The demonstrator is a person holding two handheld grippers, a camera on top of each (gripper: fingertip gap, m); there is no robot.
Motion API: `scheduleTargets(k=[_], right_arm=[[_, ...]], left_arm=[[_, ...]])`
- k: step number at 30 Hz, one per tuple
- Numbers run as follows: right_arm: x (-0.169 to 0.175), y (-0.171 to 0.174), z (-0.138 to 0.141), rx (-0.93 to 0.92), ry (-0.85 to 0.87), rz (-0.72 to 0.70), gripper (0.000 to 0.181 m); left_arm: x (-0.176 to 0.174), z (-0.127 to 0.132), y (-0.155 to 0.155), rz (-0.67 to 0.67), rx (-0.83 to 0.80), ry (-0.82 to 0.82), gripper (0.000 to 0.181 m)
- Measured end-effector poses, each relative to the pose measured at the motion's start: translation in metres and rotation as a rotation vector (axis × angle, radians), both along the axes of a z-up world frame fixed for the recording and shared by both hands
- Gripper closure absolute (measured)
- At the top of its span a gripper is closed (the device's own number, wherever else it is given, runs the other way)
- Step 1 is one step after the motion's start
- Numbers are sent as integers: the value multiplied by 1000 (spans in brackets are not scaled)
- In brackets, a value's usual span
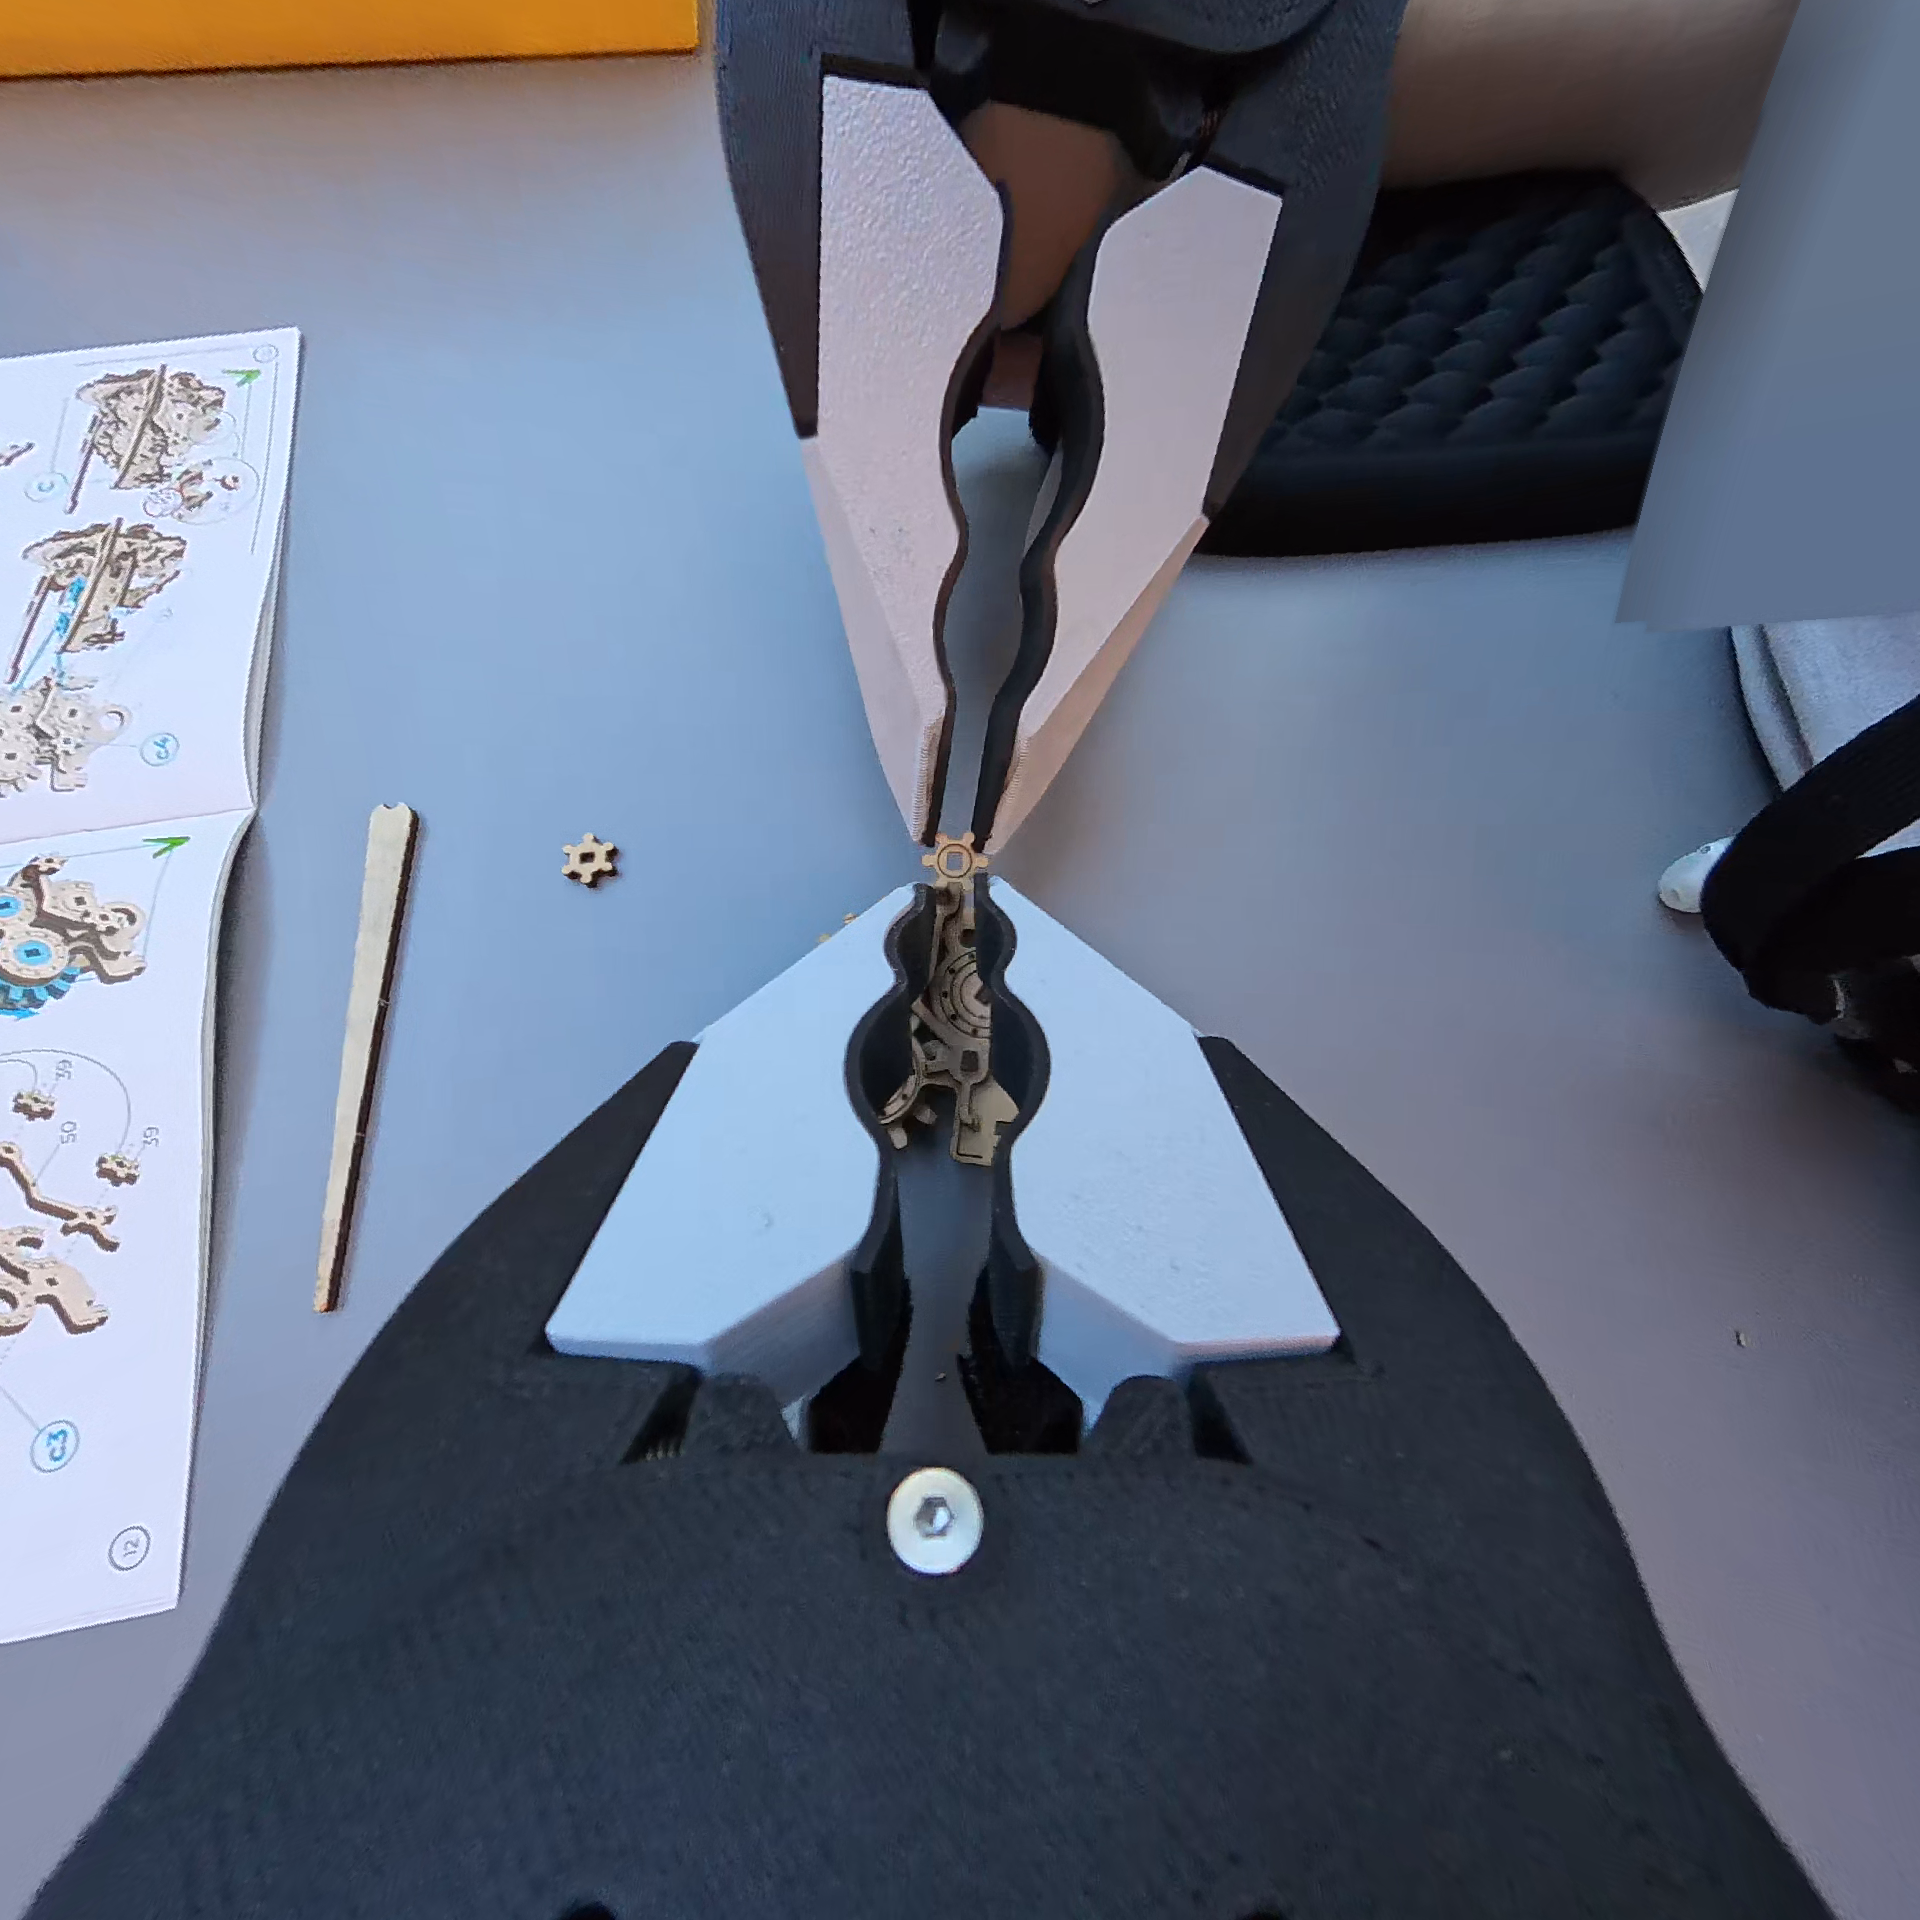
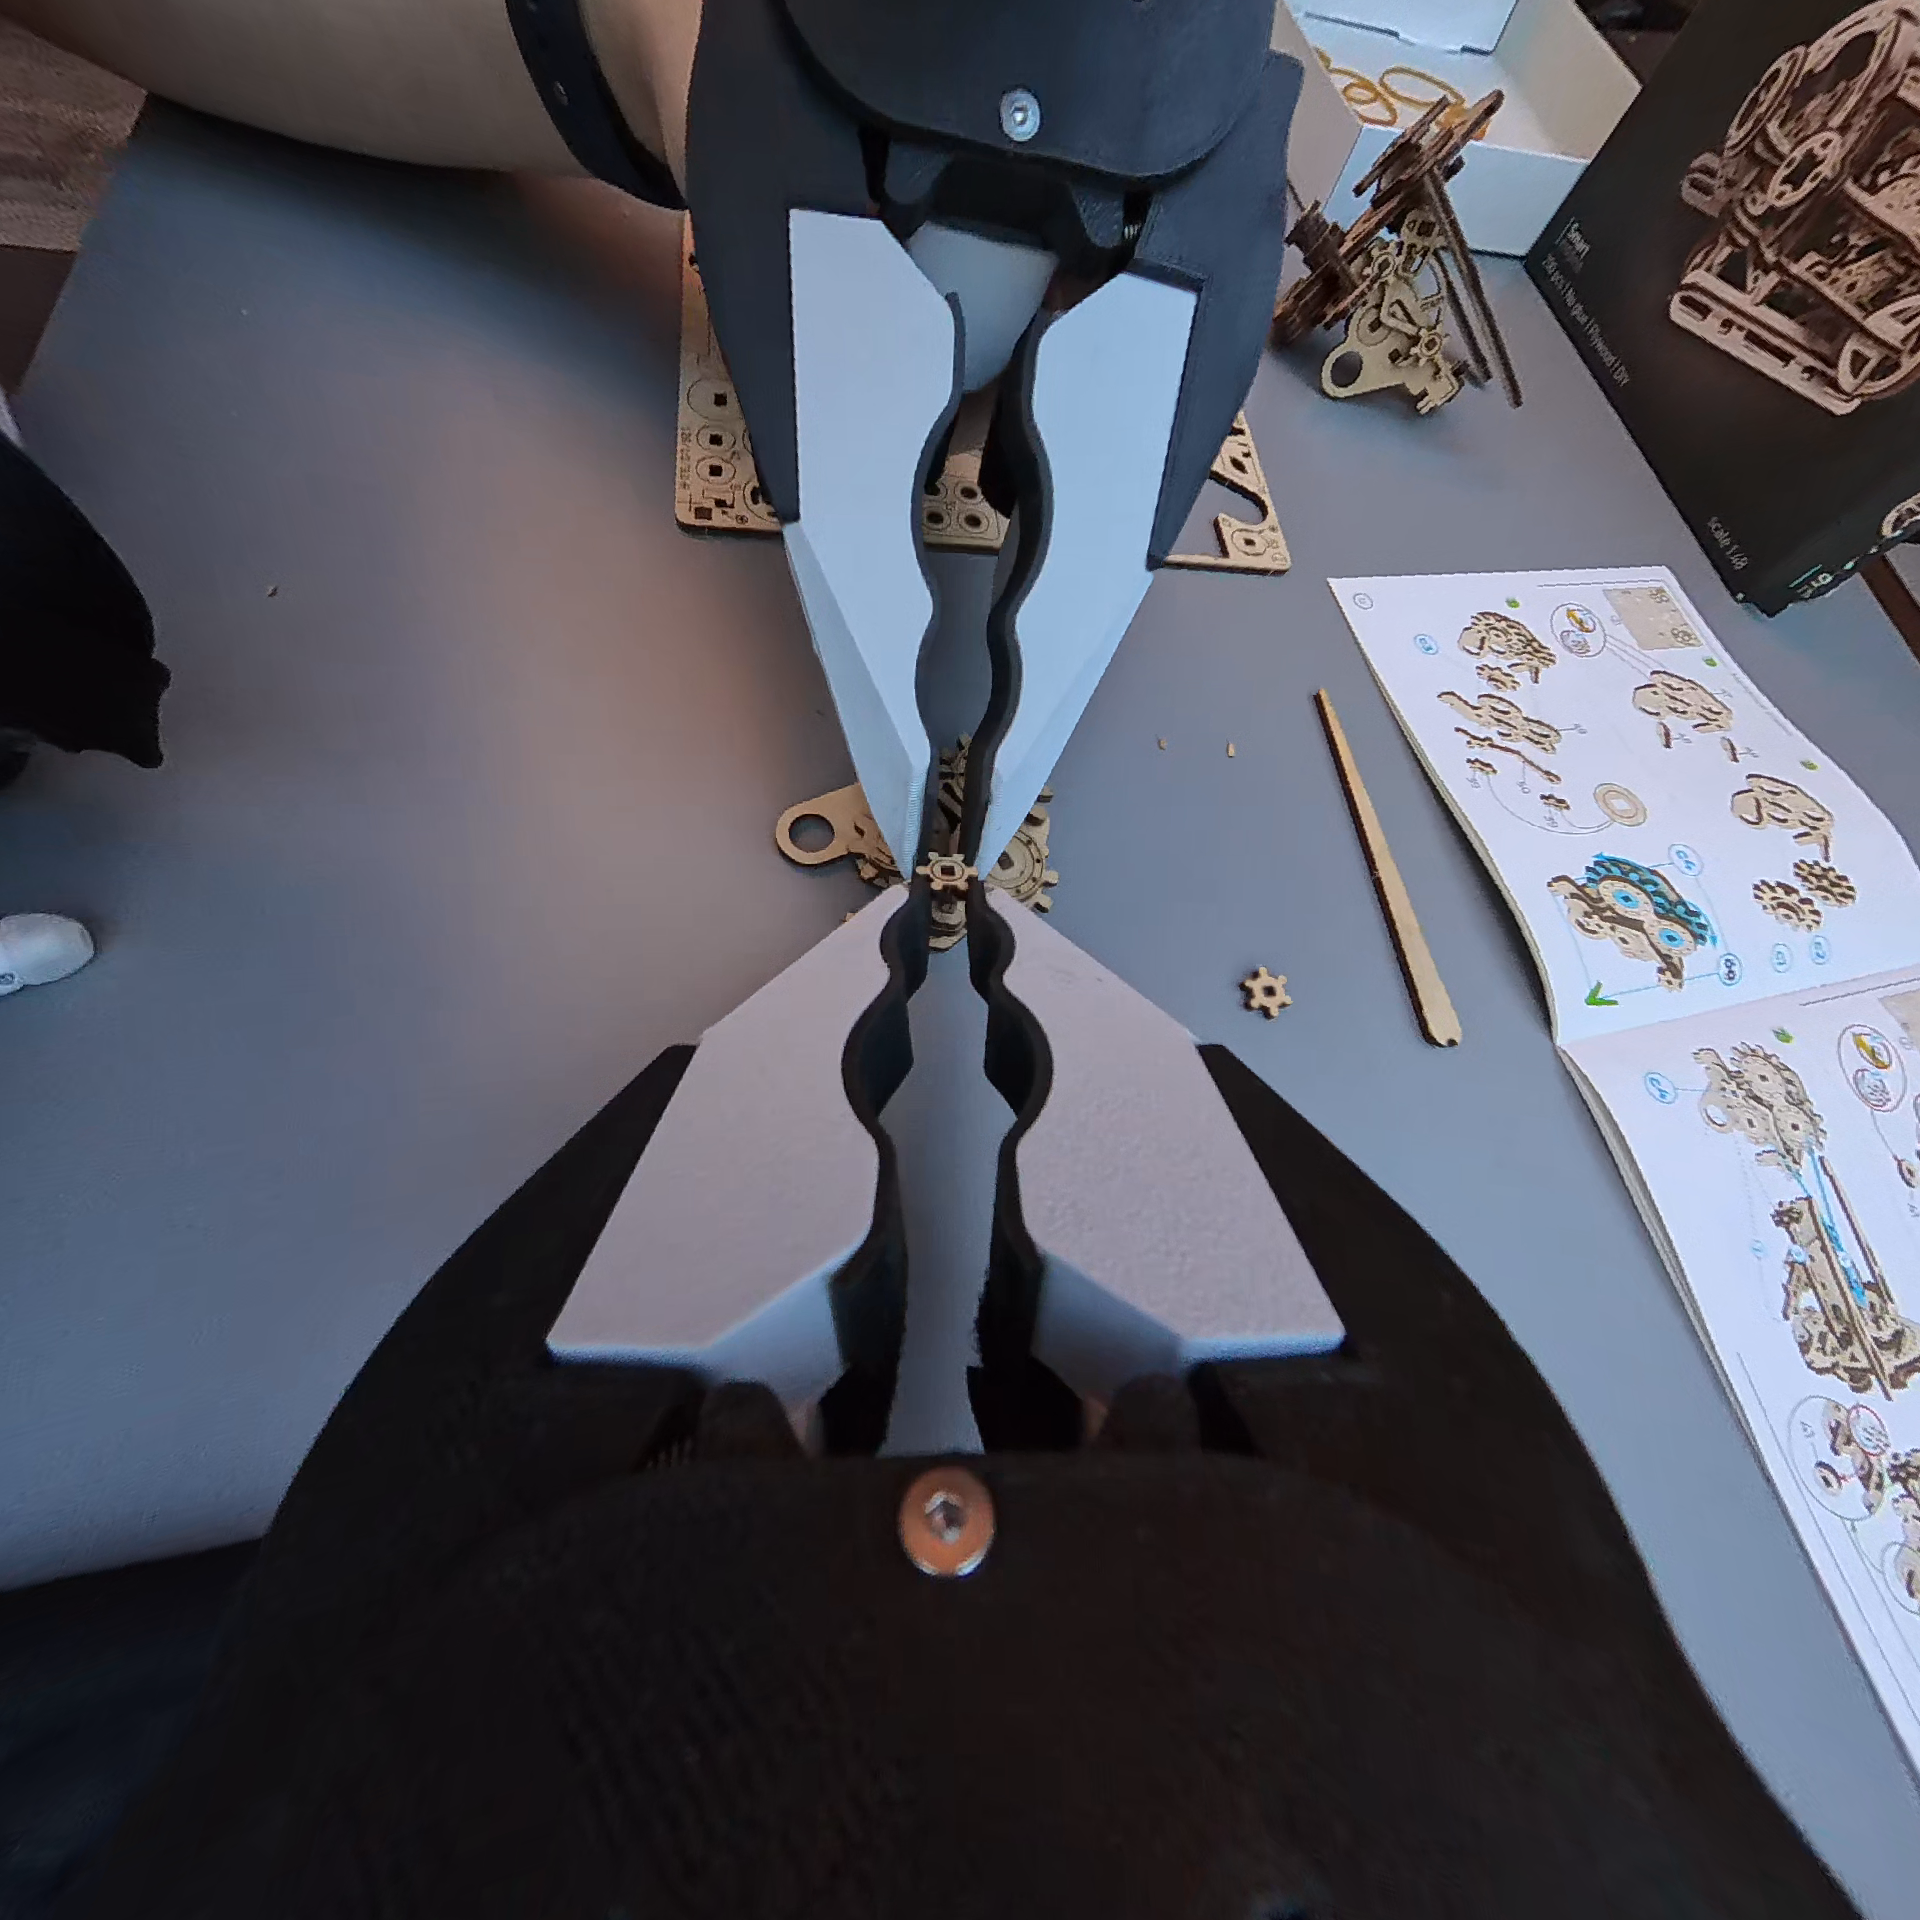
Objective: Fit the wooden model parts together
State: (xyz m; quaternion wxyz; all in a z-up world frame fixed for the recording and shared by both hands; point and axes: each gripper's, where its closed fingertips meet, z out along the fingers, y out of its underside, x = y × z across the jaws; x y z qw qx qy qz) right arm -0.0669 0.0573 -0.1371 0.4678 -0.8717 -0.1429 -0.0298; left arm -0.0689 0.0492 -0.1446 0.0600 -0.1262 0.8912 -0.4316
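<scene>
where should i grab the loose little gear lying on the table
Take the loose gear across its toothed rim, coming straight down from above. It lies flat on the table, too thin to pinch from the side, with clear space between it and the wooden stick.

Wooden subassembly [image 1: 954,1039] mostly hidden in left wrist view: only a strip shows through the slot between the left tongs [image 1: 954,891]. In right wrist view the far tongs cover its middle; a ringed lug and a gear rim stick out either side.

Small cog [image 2: 947,871] sits right where both tong tips meet; can't tell which tips actually touch it.

Part sheet [image 2: 717,457] largely behind the far tongs.

Instruction booklet [image 1: 125,935] cut off by the left edge; in right wrist view by the right edge.

Model box [image 2: 1766,260] cropped at top right.

White object [image 2: 42,951] at the left edge: too little visible to identify.
</scene>
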Motion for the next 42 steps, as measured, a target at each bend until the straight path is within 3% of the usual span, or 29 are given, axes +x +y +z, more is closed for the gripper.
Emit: scheduleTargets(k=[17,42], right_arm=[[2,1,-4,27,44,-1,176],[5,2,-12,-20,-38,-7,176]], left_arm=[[1,-1,1,-3,3,-12,177],[2,-6,3,7,30,-11,177]])
